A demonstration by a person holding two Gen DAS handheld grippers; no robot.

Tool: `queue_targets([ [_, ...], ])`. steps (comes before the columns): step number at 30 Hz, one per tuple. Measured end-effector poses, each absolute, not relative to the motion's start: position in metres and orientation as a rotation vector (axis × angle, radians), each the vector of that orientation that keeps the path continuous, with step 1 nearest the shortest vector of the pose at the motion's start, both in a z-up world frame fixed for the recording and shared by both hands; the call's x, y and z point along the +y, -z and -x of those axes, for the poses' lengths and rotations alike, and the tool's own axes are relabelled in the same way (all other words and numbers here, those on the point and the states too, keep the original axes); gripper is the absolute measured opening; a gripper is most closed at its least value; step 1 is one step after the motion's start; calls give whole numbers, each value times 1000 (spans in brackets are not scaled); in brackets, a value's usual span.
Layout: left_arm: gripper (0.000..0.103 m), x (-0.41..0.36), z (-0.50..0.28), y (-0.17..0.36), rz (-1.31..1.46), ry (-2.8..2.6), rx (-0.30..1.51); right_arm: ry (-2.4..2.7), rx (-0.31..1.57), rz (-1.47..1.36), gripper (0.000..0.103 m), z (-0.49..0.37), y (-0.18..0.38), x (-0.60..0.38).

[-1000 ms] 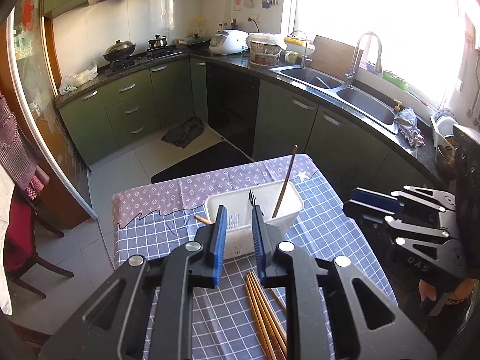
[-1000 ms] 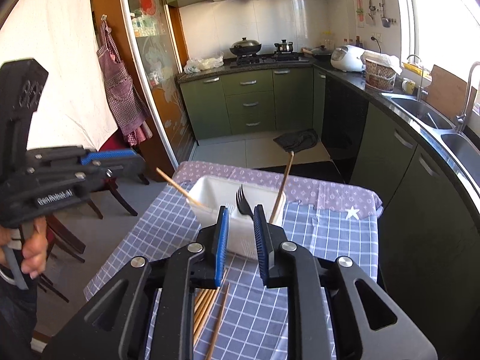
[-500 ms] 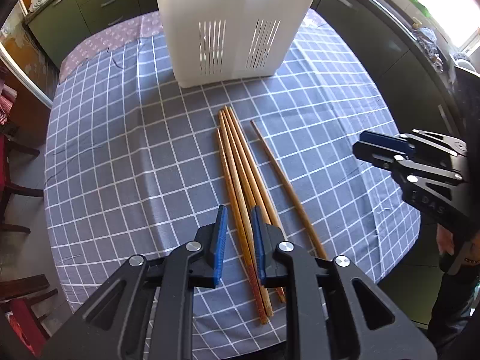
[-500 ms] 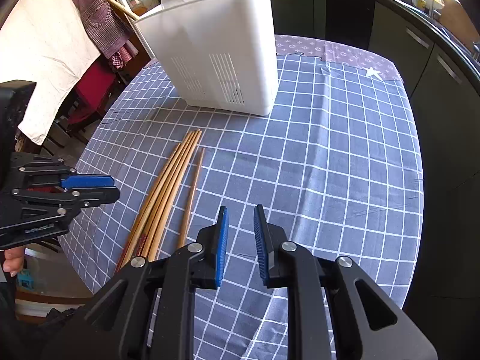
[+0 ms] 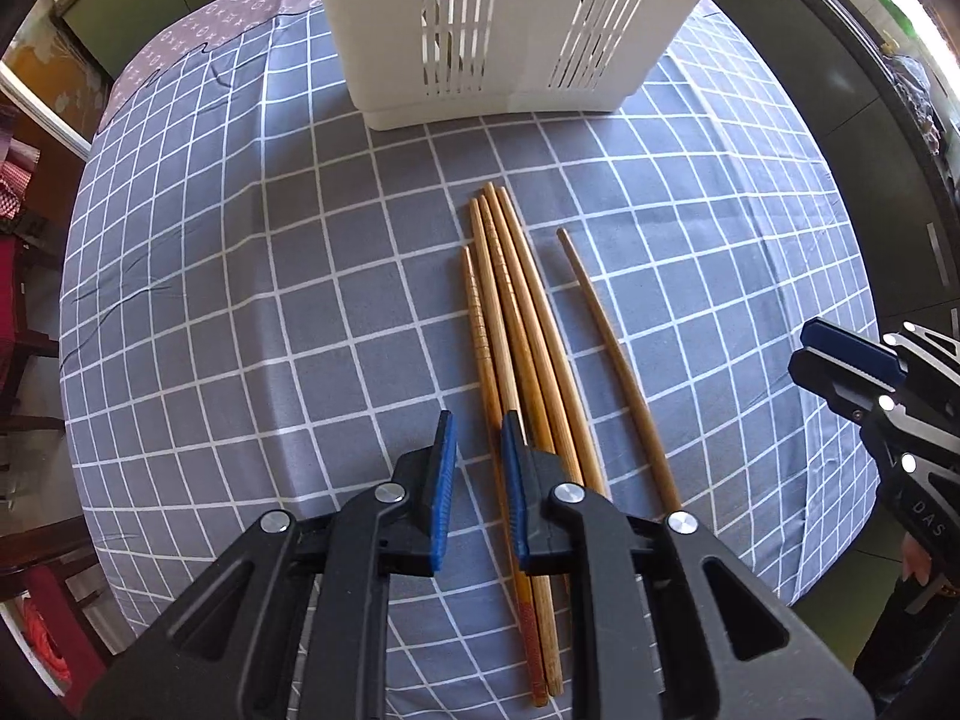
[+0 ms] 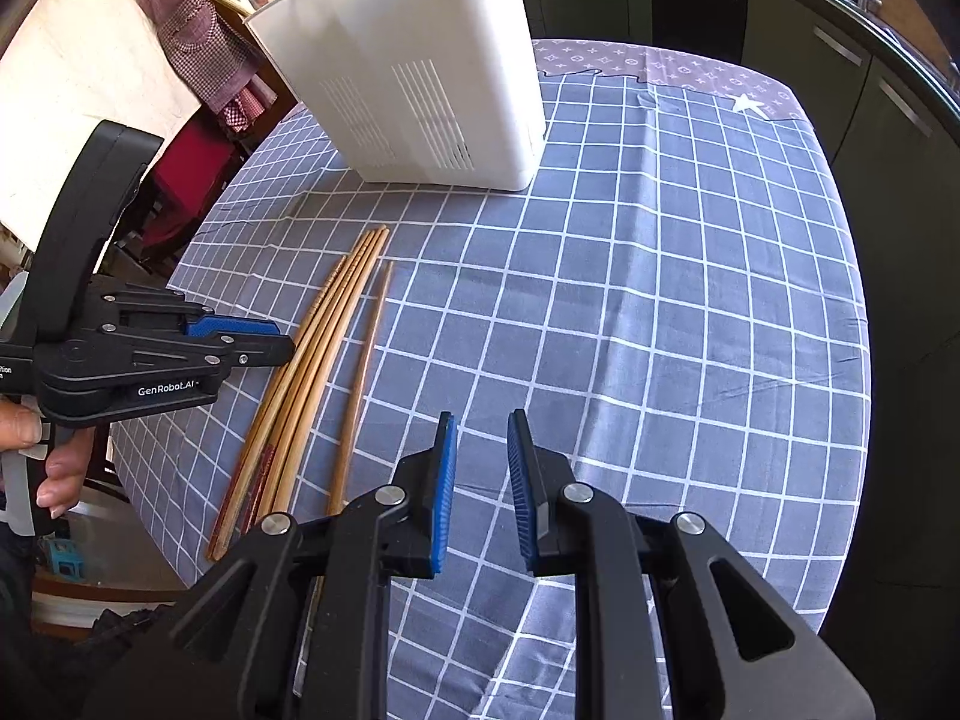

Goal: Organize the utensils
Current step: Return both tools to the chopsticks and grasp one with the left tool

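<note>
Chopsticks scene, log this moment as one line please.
left gripper: open, above chopsticks | right gripper: open, empty | chopsticks: flat on tablecloth | holder: upright beyond them

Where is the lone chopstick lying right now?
In the left wrist view, the single chopstick lies flat on the checked tablecloth, just right of the chopstick bundle, below the white utensil holder.

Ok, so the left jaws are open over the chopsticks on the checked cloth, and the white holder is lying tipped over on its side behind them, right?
Not quite. The white holder stands upright on its base, as both wrist views show, not tipped over. The rest holds: the left gripper hangs with jaws open over the chopsticks lying on the checked cloth.
</note>
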State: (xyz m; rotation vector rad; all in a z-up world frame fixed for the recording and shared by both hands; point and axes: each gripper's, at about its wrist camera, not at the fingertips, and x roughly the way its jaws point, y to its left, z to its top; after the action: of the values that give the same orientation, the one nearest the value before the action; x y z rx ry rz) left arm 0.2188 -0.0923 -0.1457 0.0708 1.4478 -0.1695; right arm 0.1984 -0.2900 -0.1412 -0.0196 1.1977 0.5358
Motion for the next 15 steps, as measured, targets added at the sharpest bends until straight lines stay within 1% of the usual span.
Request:
queue_targets([
  [6, 12, -112, -229, 156, -114, 145, 1464, -549, 1204, 7, 18, -198, 144, -291],
  [7, 12, -114, -229, 156, -121, 144, 1465, -547, 1203, 7, 25, -197, 144, -291],
  [8, 12, -117, -230, 157, -132, 141, 1463, -545, 1201, 5, 27, -198, 144, -292],
  [11, 9, -123, -231, 158, -146, 144, 1463, -545, 1198, 4, 27, -196, 144, -293],
  [15, 6, -124, -232, 157, -141, 148, 1466, -544, 1195, 5, 27, -194, 143, -294],
])
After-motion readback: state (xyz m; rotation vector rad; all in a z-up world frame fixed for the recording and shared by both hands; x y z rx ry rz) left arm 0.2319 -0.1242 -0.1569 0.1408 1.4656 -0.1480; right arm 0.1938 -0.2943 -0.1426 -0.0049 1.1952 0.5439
